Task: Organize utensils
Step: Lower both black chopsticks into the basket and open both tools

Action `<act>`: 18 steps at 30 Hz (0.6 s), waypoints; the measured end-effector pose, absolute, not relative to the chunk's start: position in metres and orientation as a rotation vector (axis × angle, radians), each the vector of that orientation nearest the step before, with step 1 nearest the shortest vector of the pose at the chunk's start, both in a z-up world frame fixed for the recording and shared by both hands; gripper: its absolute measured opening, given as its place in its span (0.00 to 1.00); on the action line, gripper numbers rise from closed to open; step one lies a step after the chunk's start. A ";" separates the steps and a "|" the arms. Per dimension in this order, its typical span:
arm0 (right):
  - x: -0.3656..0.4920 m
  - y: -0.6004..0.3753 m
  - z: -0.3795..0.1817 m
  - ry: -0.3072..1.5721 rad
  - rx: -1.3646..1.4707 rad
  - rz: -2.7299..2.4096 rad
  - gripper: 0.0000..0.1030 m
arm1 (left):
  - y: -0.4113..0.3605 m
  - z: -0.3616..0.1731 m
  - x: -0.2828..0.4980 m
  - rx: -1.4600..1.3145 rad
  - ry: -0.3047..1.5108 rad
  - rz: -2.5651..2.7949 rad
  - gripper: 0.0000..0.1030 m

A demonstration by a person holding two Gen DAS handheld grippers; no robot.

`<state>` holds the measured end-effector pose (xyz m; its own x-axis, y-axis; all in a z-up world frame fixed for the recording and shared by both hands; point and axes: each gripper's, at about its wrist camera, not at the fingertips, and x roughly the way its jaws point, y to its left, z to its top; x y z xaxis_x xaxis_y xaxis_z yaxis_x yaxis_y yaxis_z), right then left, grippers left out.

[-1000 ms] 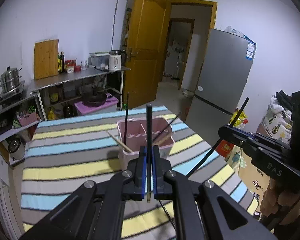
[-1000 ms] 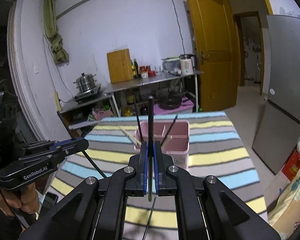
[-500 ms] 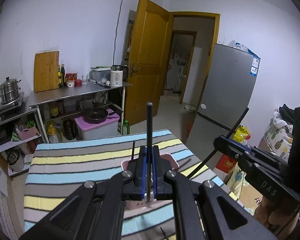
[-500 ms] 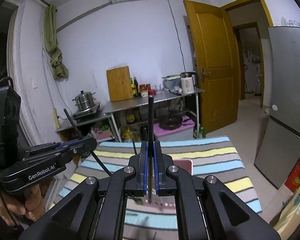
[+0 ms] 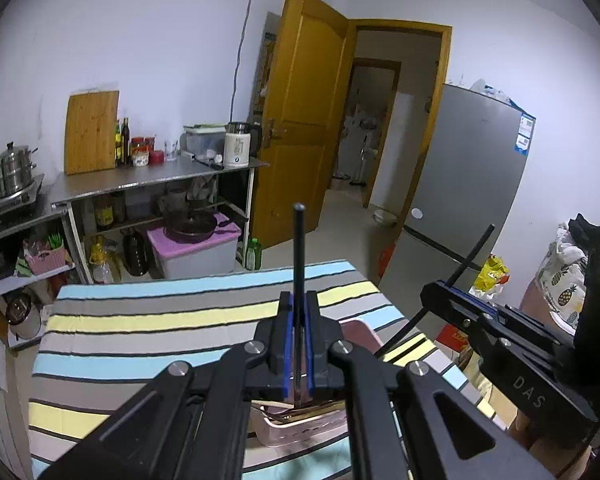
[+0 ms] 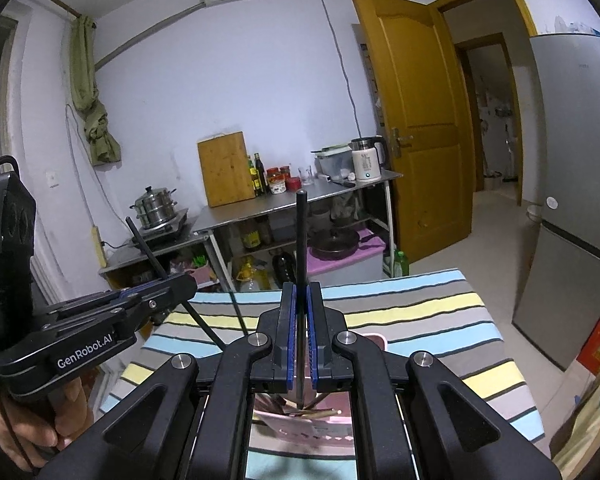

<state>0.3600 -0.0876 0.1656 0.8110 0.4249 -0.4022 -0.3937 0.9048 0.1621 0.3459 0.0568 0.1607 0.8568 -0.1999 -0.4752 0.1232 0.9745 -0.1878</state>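
I have a black chopstick in each hand. My left fingers [image 5: 298, 320] are pinched tight on one black chopstick [image 5: 299, 248], which stands nearly upright between the blue pads with its lower tip showing just beneath them. My right fingers [image 6: 300, 320] are closed the same way on the other black chopstick [image 6: 301, 236], also upright. From each camera I can see the other tool off to the side with its stick slanting up out of the tips.

The pink utensil basket [image 5: 356, 330] sits on the striped tabletop [image 5: 148, 320], near me and mostly hidden under my fingers; in the right view its rim [image 6: 374, 340] peeks out just past the tool, and below the pads I can see several brownish sticks already lying in it. I cannot tell which compartment lies under either tip.

I judge this to be the carry-and-place step: both sticks held above the basket, not yet released. Next I need to line each lower tip over an open compartment, lower until the tips are inside the wall, then ease the pads apart so the sticks drop in without bouncing out or tipping the basket.
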 end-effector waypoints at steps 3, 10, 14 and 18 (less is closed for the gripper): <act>0.365 -0.083 0.152 0.472 0.074 0.437 0.04 | 0.058 0.146 0.352 -0.167 0.539 -0.170 0.05; 0.373 -0.080 0.129 0.535 0.056 0.439 0.04 | 0.056 0.121 0.354 -0.170 0.594 -0.165 0.05; 0.375 -0.083 0.120 0.568 0.052 0.448 0.05 | 0.056 0.112 0.355 -0.176 0.622 -0.164 0.06; 0.374 -0.085 0.114 0.605 0.047 0.470 0.05 | 0.056 0.111 0.349 -0.179 0.625 -0.165 0.26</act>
